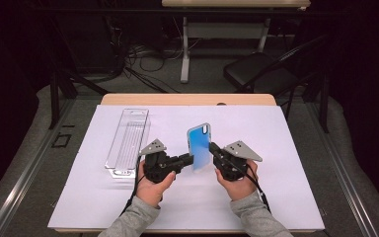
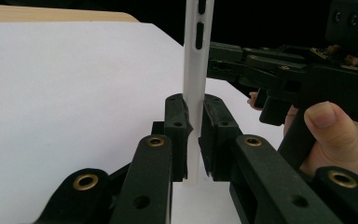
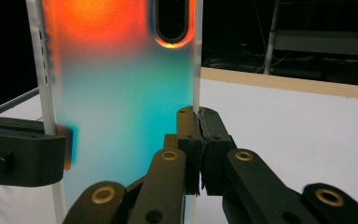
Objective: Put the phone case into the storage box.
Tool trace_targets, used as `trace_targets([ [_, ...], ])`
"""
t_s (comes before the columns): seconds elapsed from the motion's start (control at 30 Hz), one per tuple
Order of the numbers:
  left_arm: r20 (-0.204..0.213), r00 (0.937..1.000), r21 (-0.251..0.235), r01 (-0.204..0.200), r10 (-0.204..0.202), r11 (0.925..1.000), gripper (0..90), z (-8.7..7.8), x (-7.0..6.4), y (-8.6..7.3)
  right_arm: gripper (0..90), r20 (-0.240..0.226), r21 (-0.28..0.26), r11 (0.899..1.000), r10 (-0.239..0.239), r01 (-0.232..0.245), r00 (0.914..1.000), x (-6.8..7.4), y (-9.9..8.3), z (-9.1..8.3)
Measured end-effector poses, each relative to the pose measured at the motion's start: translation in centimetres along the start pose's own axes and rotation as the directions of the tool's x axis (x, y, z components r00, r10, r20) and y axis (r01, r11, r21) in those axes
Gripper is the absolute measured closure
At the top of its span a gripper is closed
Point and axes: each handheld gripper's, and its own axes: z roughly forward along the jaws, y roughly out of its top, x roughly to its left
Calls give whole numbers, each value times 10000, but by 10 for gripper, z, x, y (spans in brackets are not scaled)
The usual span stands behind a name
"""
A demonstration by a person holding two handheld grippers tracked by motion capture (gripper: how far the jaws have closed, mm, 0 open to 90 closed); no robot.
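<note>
A translucent phone case [image 1: 199,146], blue in the high view, stands upright above the white mat between both grippers. My left gripper [image 1: 191,159] is shut on its lower left edge and my right gripper [image 1: 211,147] on its right edge. In the left gripper view the case [image 2: 195,65] shows edge-on as a white strip, pinched by the left gripper [image 2: 195,125], with the other gripper [image 2: 284,77] beyond it. In the right gripper view the case [image 3: 116,98] glows orange over teal, and the right gripper [image 3: 197,128] is shut on its rim.
A long clear plastic package [image 1: 127,141] lies on the white mat [image 1: 276,197] to the left of my left hand. The wooden table edge [image 1: 187,99] runs along the back. A black chair [image 1: 259,71] and cables sit on the floor beyond.
</note>
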Motion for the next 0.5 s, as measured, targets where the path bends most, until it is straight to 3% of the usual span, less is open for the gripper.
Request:
trace_targets([
  [0.5, -112, 9999, -84, -50, 49, 10000, 822, -1, -1, 0, 872, -10, -13, 10000, 3, -3, 10000, 1, -1, 0],
])
